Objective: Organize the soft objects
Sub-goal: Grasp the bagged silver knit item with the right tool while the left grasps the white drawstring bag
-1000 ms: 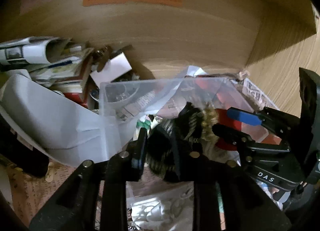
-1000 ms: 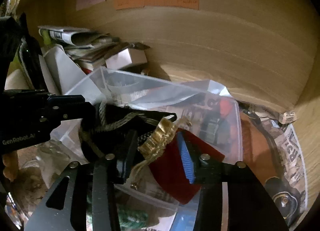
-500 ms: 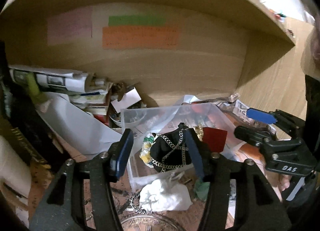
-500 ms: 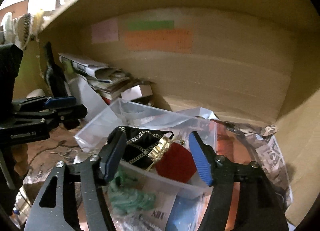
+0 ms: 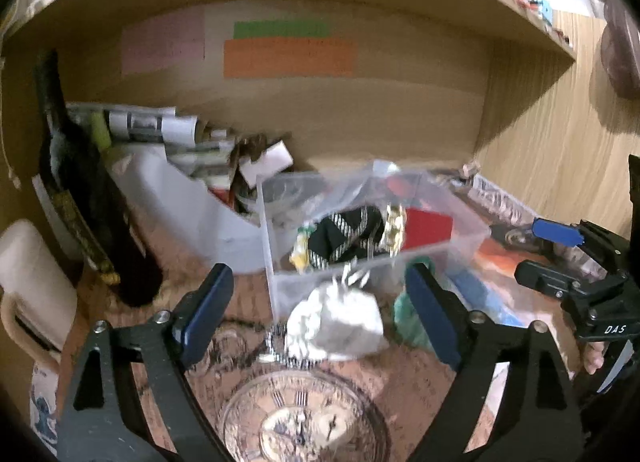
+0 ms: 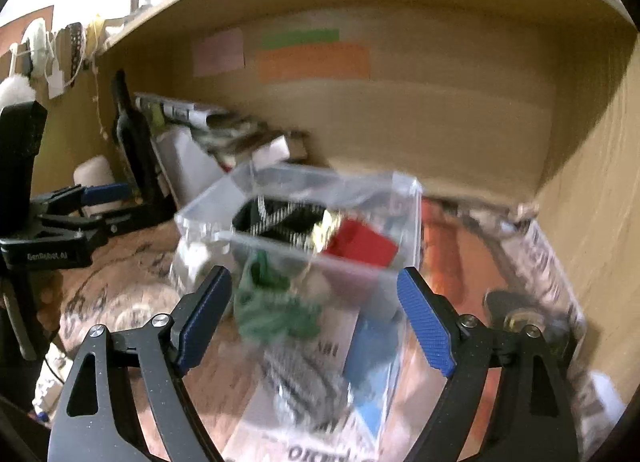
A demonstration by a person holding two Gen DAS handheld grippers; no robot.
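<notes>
Both claws stand wide with their jaws opening and nothing between the blue pads. Left claw hangs over a crumpled white cloth bundle and a round glass clock-face dish on the brown patterned desk. Right claw hangs above a rumpled green fabric piece just in front of the clear plastic storage box. Inside that box lie a black soft pouch with silver chain trim and a red fabric piece beside it, touching. Pink, green and orange paper notes sit on the wooden back wall.
</notes>
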